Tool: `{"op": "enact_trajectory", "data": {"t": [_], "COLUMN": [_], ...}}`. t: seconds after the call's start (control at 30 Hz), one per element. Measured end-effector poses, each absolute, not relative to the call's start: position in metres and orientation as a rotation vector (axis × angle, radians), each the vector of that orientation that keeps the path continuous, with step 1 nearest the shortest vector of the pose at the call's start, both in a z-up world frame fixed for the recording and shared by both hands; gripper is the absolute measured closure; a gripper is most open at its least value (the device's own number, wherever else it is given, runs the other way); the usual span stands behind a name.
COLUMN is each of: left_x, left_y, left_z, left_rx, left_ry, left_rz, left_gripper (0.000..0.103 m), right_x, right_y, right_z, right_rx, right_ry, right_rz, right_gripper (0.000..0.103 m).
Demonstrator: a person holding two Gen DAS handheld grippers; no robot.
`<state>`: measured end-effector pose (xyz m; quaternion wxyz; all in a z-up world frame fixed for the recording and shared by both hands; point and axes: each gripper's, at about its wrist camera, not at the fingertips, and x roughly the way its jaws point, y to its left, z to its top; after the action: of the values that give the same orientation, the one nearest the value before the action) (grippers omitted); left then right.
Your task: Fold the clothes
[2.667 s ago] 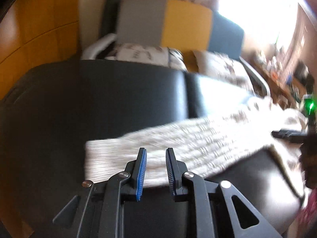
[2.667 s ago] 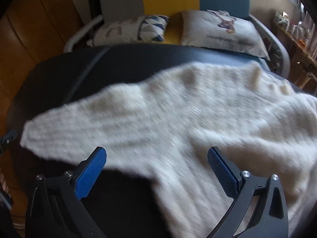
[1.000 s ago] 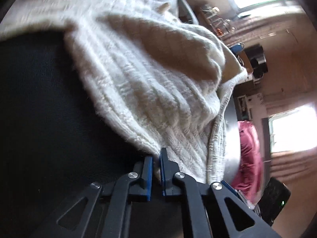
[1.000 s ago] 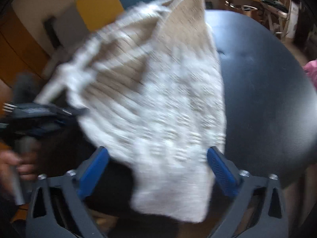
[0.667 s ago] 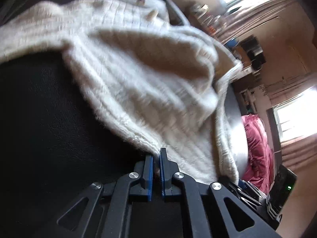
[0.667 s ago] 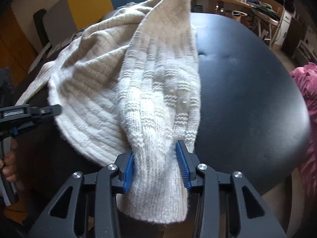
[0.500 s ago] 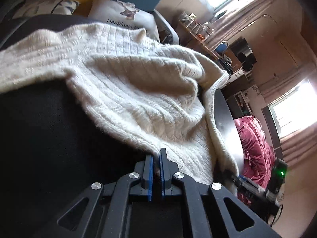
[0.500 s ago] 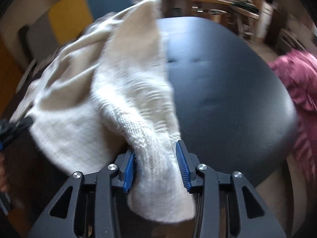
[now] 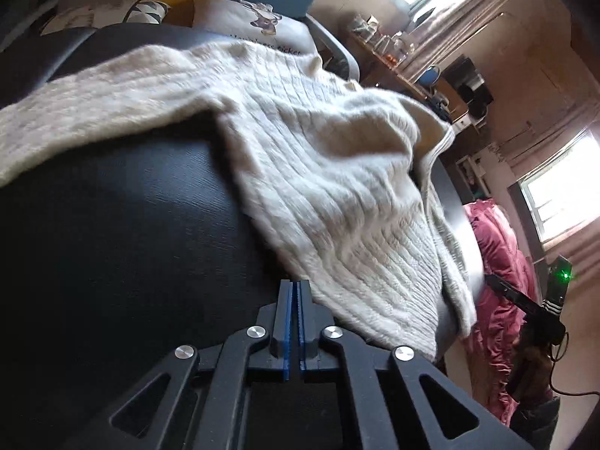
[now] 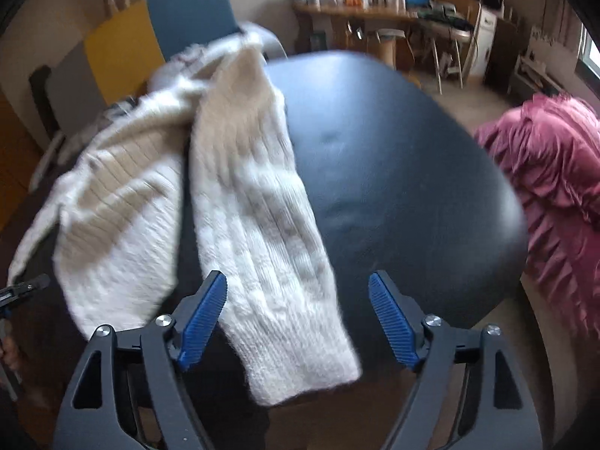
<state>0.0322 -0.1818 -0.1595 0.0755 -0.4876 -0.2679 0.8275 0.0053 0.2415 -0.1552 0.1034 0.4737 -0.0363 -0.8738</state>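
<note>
On my left, my left gripper point(image 9: 293, 292) is pressed fully closed with nothing between its blue pads, its tips just at the edge of the cream sweater point(image 9: 300, 157). The sweater lies rumpled across the black table point(image 9: 112, 225), one sleeve stretching away to the left. Further right, my right gripper point(image 10: 298, 292) is opening wide; the other sleeve point(image 10: 262, 243) lies between its pads, touching neither. At far right sits a pink cloth point(image 10: 555, 172) beyond the table's edge.

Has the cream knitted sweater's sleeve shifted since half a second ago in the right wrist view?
Yes. The cream knitted sweater's sleeve has dropped free of the opening right claw onto the black table.
</note>
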Motion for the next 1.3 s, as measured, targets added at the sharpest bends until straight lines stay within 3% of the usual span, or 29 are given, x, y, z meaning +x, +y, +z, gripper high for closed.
{"op": "enact_trajectory", "data": {"t": [0.1, 0.23, 0.57, 0.7, 0.77, 0.8, 0.93, 1.3], "left_x": [0.035, 0.039, 0.011, -0.003, -0.006, -0.007, -0.004, 0.033], "left_y": [-0.198, -0.200, -0.114, -0.100, -0.101, -0.102, -0.097, -0.150], "left_z": [-0.156, -0.164, -0.206, -0.219, -0.220, -0.220, -0.196, -0.097], "left_rx": [-1.455, -1.454, -1.540, -1.541, -1.546, -1.548, -1.488, -1.200], "left_ry": [-0.858, -1.012, -1.164, -1.289, -1.329, -1.346, -1.199, -0.938], "left_rz": [2.495, 2.356, 2.022, 1.943, 1.960, 1.972, 2.161, 2.298], "left_gripper": [0.101, 0.089, 0.077, 0.077, 0.082, 0.093, 0.098, 0.098], "right_x": [0.012, 0.014, 0.018, 0.026, 0.029, 0.029, 0.031, 0.036], "right_y": [0.229, 0.194, 0.137, 0.145, 0.151, 0.153, 0.159, 0.154], "right_z": [-0.140, -0.141, -0.188, -0.192, -0.193, -0.194, -0.195, -0.188], "right_rx": [1.314, 1.266, 1.358, 1.358, 1.358, 1.358, 1.360, 1.347], "right_ry": [-0.145, -0.216, -0.219, -0.204, -0.203, -0.208, -0.213, -0.170], "right_rz": [-2.518, -2.375, -2.203, -2.218, -2.238, -2.248, -2.288, -2.308], "right_gripper": [0.021, 0.019, 0.019, 0.019, 0.019, 0.019, 0.019, 0.019]}}
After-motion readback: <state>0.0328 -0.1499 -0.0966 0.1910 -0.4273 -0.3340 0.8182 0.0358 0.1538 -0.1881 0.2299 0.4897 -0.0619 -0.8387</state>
